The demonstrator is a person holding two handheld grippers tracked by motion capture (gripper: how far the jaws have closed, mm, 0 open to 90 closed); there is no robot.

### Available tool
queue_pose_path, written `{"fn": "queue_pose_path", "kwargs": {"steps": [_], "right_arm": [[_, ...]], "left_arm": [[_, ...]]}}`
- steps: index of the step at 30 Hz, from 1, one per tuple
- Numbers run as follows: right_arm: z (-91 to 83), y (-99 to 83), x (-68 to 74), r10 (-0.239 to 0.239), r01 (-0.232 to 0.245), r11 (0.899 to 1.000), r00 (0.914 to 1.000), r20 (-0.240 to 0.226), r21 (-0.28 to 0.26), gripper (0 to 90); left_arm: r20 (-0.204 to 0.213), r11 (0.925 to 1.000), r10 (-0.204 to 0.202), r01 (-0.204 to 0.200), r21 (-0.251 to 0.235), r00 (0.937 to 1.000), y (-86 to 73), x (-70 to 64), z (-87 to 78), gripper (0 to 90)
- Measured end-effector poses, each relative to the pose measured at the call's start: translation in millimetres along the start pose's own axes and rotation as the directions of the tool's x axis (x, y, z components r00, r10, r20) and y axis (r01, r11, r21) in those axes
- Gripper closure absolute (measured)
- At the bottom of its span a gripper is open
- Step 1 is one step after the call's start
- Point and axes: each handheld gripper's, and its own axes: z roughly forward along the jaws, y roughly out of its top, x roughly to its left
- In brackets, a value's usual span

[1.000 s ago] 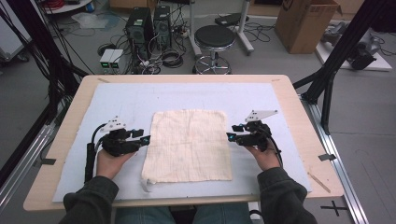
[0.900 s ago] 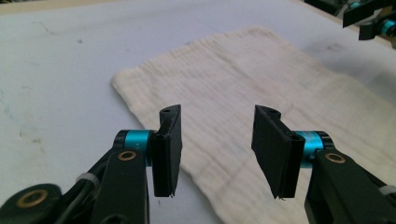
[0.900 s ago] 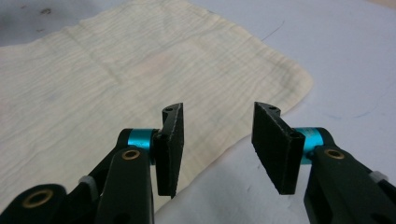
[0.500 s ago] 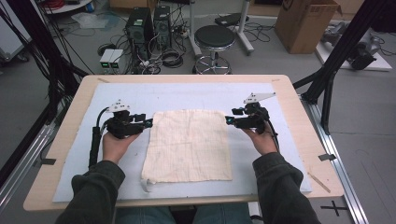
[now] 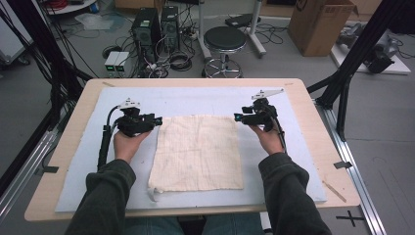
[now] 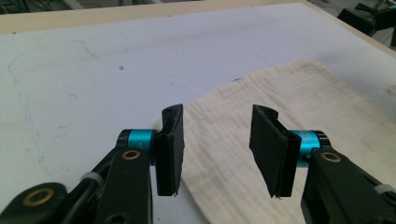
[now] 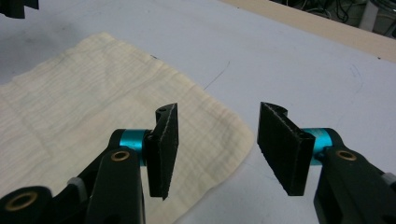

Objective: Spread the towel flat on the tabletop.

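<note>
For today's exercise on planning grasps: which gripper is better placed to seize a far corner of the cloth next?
Left gripper: its open jaws already straddle the cloth corner. The right gripper, also open, has the corner beside one jaw.

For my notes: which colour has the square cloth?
Pale cream woven cloth with faint grid lines, clearest in the high view.
</note>
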Motion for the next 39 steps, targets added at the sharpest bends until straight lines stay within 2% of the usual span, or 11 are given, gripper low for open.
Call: {"fn": "queue_pose_path", "kwargs": {"steps": [6, 10, 13, 15, 19, 22, 25, 27, 32, 35, 39], "right_arm": [[14.3, -4.7, -6.3, 0.022, -0.022, 1.0, 0.9996, 0.018, 0.022, 48.5], [23.9, -8.7, -11.1, 0.034, -0.035, 0.999, 0.9991, 0.025, 0.04, 49.3], [31.1, -11.7, -14.3, 0.05, -0.051, 0.998, 0.9983, 0.029, 0.046, 51.3], [35.7, -13.1, -15.4, 0.056, -0.057, 0.997, 0.9978, 0.036, 0.051, 53.4], [44.1, -15.0, -16.1, 0.052, -0.056, 0.996, 0.9973, 0.052, 0.066, 57.6], [48.2, -15.9, -19.6, 0.076, -0.081, 0.993, 0.9957, 0.052, 0.085, 58.7], [52.2, -18.1, -21.1, 0.082, -0.088, 0.991, 0.9948, 0.06, 0.103, 59.6], [56.2, -20.4, -21.7, 0.091, -0.096, 0.989, 0.9943, 0.056, 0.113, 61.0], [67.0, -23.9, -19.0, 0.073, -0.081, 0.988, 0.9952, 0.065, 0.132, 69.5], [66.8, -23.5, -18.5, 0.083, -0.09, 0.986, 0.9951, 0.054, 0.137, 80.1], [64.6, -22.1, -18.4, 0.083, -0.086, 0.988, 0.9962, 0.026, 0.13, 85.6]], "left_arm": [[-0.077, 0.9985, -0.054, 0.053, -0.014, 0.9955, -6.1, 5.4, 17.8, 56.2], [-0.125, 0.9985, -0.054, 0.054, -0.001, 0.9907, -10.7, 8.6, 27.3, 55.8], [-0.138, 0.9965, -0.083, 0.083, -0.006, 0.9869, -11.6, 12.9, 32.2, 57.4], [-0.151, 0.9967, -0.078, 0.081, 0.009, 0.9854, -10.0, 12.9, 36.5, 60.1], [-0.155, 0.9965, -0.083, 0.084, -0.001, 0.9844, -10.6, 12.6, 45.4, 61.1], [-0.15, 0.9951, -0.09, 0.095, 0.027, 0.9845, -15.1, 14.6, 52.1, 61.3], [-0.151, 0.9949, -0.074, 0.083, 0.057, 0.9858, -17.7, 14.0, 56.1, 61.3], [-0.149, 0.9948, -0.076, 0.085, 0.056, 0.9859, -17.2, 11.8, 55.8, 62.4], [-0.161, 0.9954, -0.034, 0.048, 0.083, 0.9864, -17.9, 3.3, 60.3, 73.6], [-0.158, 0.9937, -0.055, 0.07, 0.088, 0.9859, -17.8, 4.5, 59.9, 84.8], [-0.155, 0.994, -0.057, 0.071, 0.083, 0.9863, -16.8, 3.6, 58.6, 86.7]]}}
